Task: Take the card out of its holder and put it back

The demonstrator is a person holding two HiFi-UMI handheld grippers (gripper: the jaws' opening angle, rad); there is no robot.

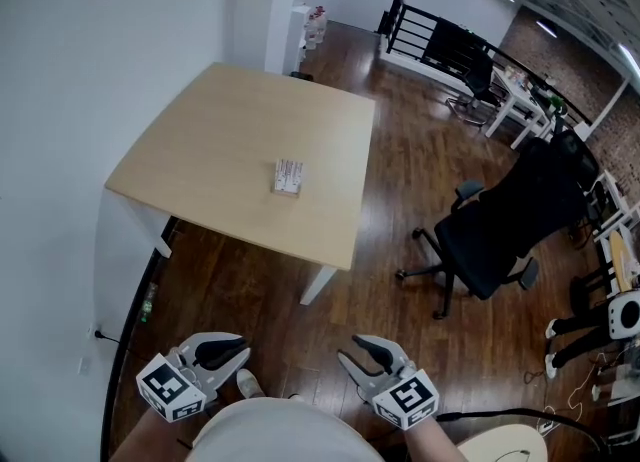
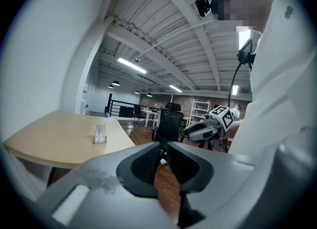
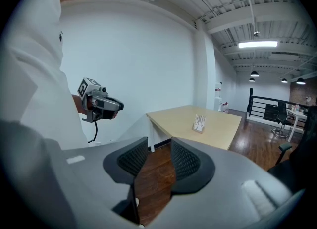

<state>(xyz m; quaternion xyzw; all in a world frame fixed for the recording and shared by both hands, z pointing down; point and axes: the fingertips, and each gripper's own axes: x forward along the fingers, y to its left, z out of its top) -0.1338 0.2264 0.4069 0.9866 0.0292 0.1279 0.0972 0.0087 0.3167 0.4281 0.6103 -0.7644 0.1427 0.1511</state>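
The left gripper [image 1: 240,350] and right gripper [image 1: 352,350] both have jaws apart and empty. The card holder [image 1: 288,178] stands on the worktop [image 1: 215,135], well ahead of both. They should probably approach level: one steadies the holder, the other pinches the card's top edge.

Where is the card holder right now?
In the head view, the card holder stands alone near the middle of the wooden table, left of the black office chair.

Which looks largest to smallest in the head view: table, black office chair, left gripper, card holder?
1. table
2. black office chair
3. left gripper, enlarged by nearness to the camera
4. card holder
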